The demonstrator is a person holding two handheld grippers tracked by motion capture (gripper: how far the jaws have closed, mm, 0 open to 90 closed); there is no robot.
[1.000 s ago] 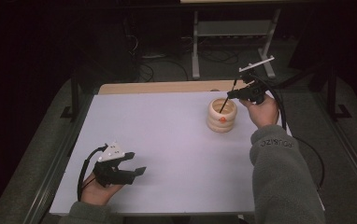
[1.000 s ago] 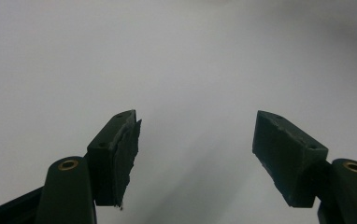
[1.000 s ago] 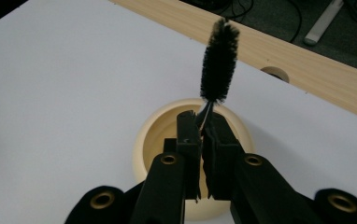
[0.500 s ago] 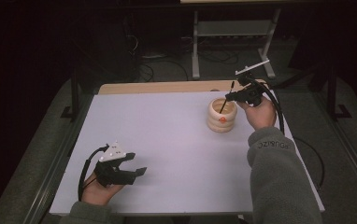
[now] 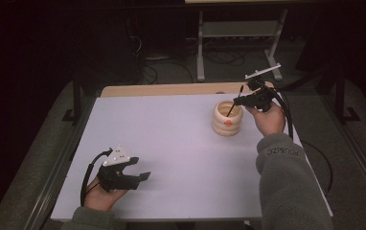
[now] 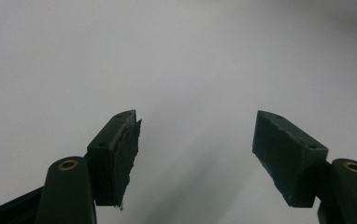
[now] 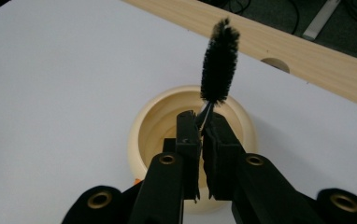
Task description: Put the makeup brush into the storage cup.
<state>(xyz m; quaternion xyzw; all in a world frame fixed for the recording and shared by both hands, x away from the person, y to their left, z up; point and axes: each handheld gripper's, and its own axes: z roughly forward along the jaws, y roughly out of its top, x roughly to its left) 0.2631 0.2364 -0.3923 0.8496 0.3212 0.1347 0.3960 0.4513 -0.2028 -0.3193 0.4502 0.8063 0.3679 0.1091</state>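
Still no change – right gripper [image 7: 200,123] clamps brush [image 7: 219,60] over pot [image 7: 158,121]

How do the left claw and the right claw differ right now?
The left claw has its jaws wide apart with nothing between them; the right claw is shut on a black bottle brush. The left claw lies low near the table's front edge; the right claw is raised over the cream ribbed cup near the far edge, with the brush's thin end slanting into the cup. Both are black and hand-held.
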